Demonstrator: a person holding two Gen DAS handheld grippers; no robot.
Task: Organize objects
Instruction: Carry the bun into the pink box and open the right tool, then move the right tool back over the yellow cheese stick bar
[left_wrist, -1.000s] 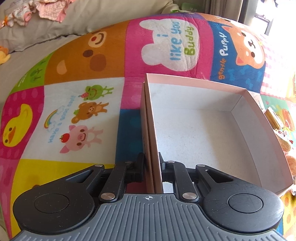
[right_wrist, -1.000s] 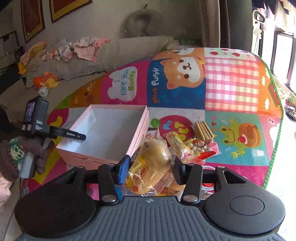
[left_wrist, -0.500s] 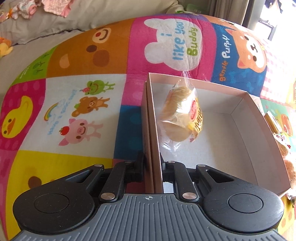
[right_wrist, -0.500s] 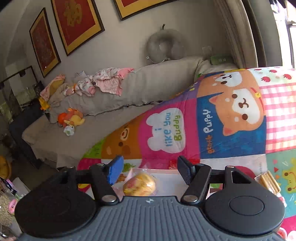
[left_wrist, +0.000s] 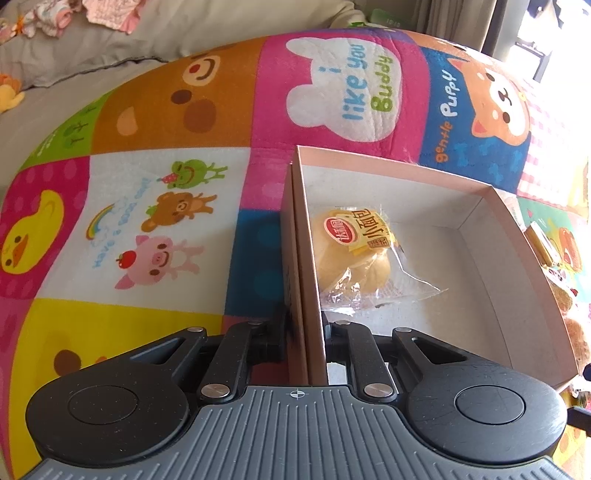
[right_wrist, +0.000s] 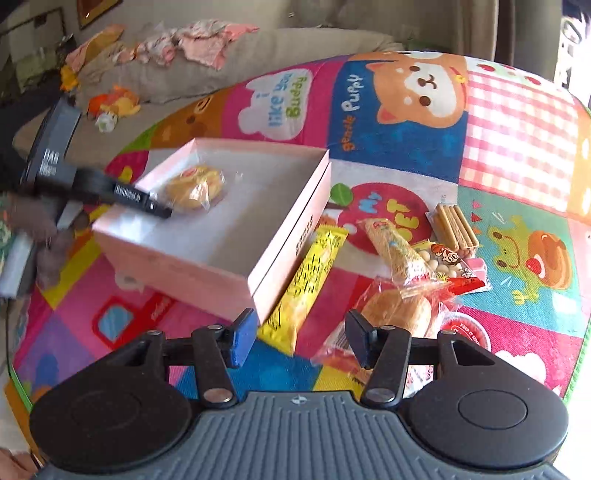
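A pink cardboard box (left_wrist: 480, 192) stands open on the colourful play mat. My left gripper (left_wrist: 304, 325) is shut on its near left wall. A wrapped yellow bun (left_wrist: 354, 251) lies inside, against that wall. From the right wrist view the box (right_wrist: 288, 229), the bun (right_wrist: 194, 188) and the left gripper (right_wrist: 147, 203) show at the left. My right gripper (right_wrist: 299, 332) hovers over the box's near corner, its jaws closing. Only the near end of a yellow snack bar (right_wrist: 310, 273) shows below the gap, untouched by the pads.
Right of the box lies a pile of snacks: a second wrapped bun (right_wrist: 399, 314), a long wafer packet (right_wrist: 395, 247), biscuit sticks (right_wrist: 454, 225) and a nut packet (right_wrist: 447, 258). A grey cushion with clothes (right_wrist: 199, 48) and a plush toy (right_wrist: 114, 103) lie beyond the mat.
The bun has left my right gripper, dropped through the air and now lies in the box. The right gripper tipped up, then swung back down over the snack pile. The left gripper kept still.
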